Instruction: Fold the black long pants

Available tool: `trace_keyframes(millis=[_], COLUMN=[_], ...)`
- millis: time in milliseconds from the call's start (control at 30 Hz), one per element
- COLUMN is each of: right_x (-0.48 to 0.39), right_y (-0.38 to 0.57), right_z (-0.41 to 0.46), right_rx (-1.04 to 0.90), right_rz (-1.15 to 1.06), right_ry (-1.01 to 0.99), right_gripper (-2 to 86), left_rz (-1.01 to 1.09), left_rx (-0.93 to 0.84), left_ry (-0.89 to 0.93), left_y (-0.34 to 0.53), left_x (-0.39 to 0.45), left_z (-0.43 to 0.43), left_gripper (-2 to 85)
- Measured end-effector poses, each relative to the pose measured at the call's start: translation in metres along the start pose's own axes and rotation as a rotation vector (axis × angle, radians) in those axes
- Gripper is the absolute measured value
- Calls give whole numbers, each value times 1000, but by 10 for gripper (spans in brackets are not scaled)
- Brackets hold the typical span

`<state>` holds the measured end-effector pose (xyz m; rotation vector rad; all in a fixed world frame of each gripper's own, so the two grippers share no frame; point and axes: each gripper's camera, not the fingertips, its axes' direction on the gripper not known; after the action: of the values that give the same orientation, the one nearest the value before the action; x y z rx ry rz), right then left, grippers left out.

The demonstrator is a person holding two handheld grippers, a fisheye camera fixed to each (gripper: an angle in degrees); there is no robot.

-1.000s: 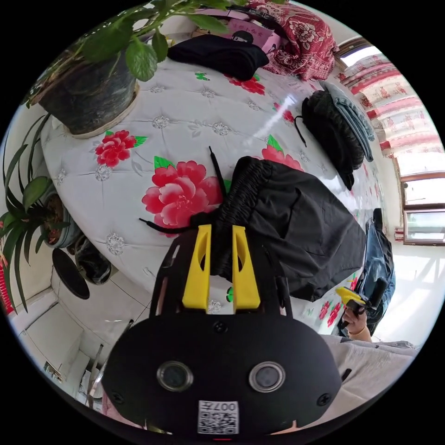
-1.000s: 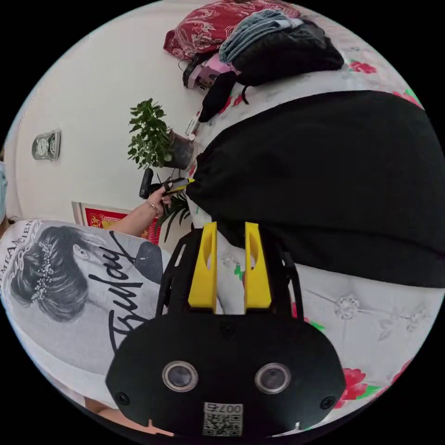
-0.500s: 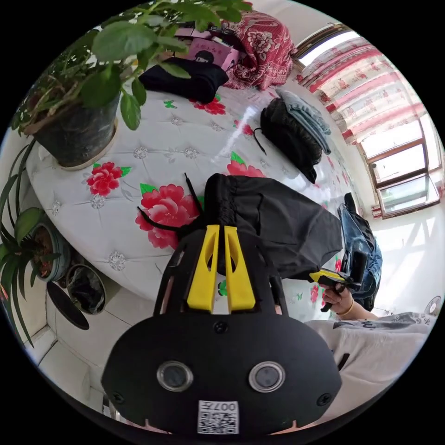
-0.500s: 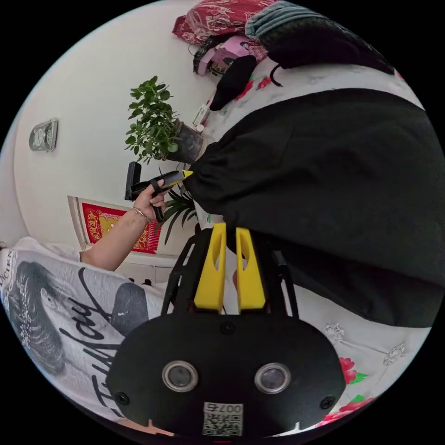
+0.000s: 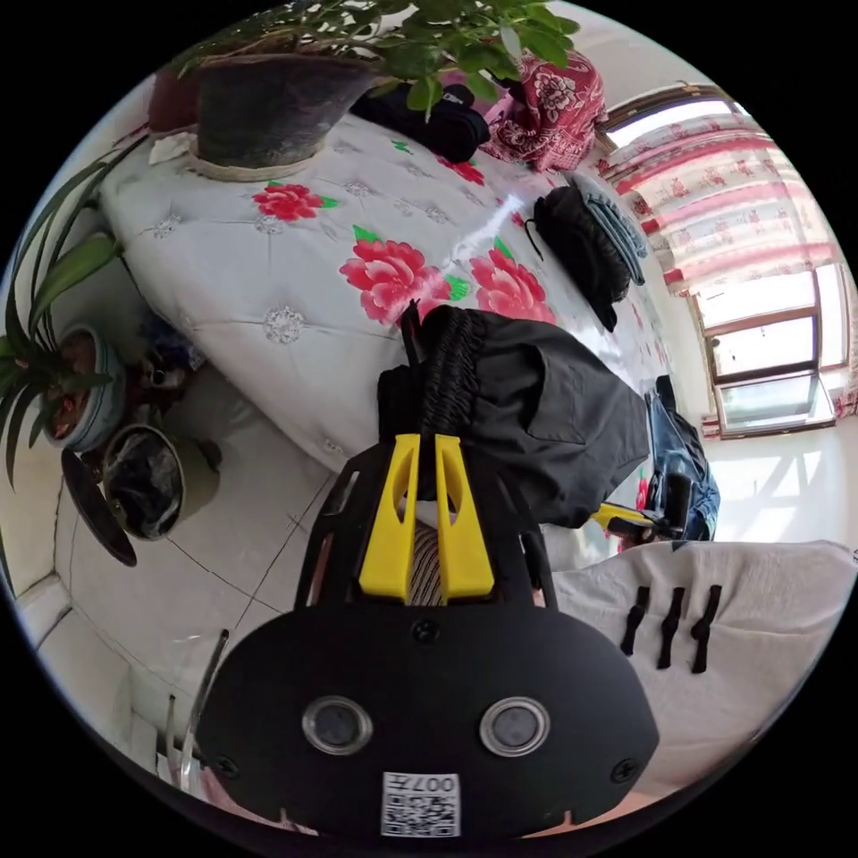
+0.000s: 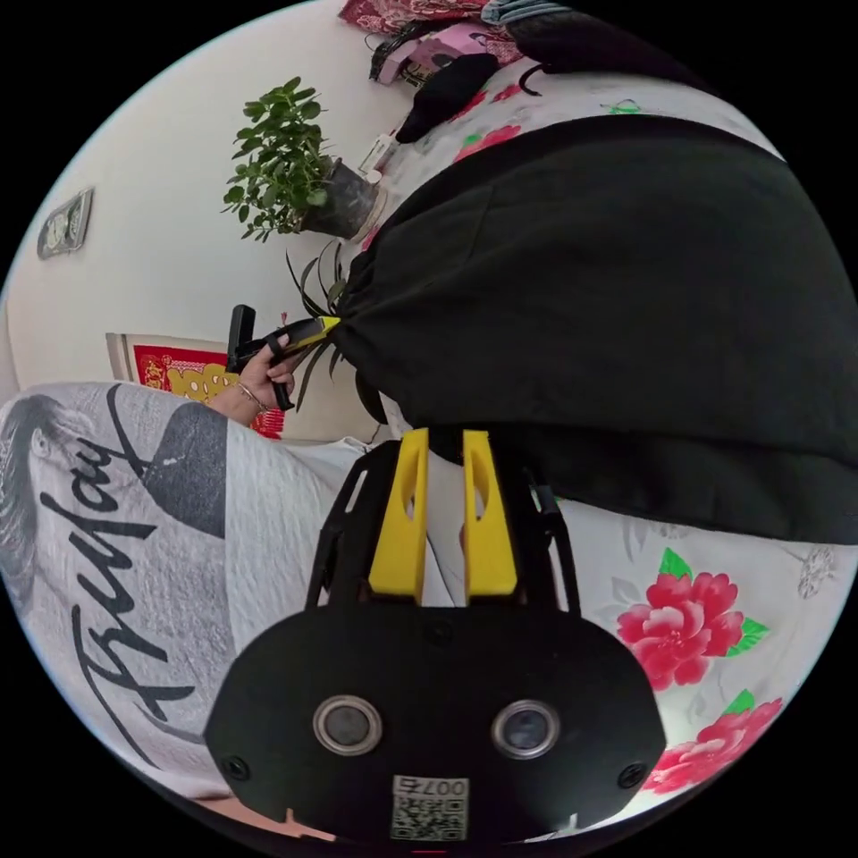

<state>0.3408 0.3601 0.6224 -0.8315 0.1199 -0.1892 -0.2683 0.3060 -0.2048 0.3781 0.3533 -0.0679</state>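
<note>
- left gripper (image 5: 426,447) fingers clamped on the gathered waistband of the black pants (image 5: 545,420)
- right gripper (image 6: 444,442) fingers pinching the pants' edge
- pants hang off the flowered bed (image 5: 268,268) edge, near the potted plant (image 5: 268,98)

The left tool (image 5: 427,440) has both jaws nearly together, pinching black fabric; the right tool (image 6: 444,435) seems likewise pinched shut on cloth.
</note>
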Motion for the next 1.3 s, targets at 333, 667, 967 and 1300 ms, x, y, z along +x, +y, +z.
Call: trace_keyframes(millis=[333, 667, 967, 1300], right_x=[0, 58, 33, 1], right_y=[3, 52, 0, -5], right_z=[-8, -106, -58, -75], right_rx=[-51, 213, -46, -145], right_rz=[-113, 120, -22, -241], right_ry=[-45, 0, -74, 67], right_gripper=[-2, 24, 32, 3], left_rz=[49, 81, 84, 147], left_rx=[-41, 88, -31, 2], left_ry=[-111, -135, -186, -289], left_y=[-2, 7, -63, -54], left_x=[14, 31, 43, 78], left_z=[-13, -51, 8, -38], left_gripper=[8, 84, 117, 26])
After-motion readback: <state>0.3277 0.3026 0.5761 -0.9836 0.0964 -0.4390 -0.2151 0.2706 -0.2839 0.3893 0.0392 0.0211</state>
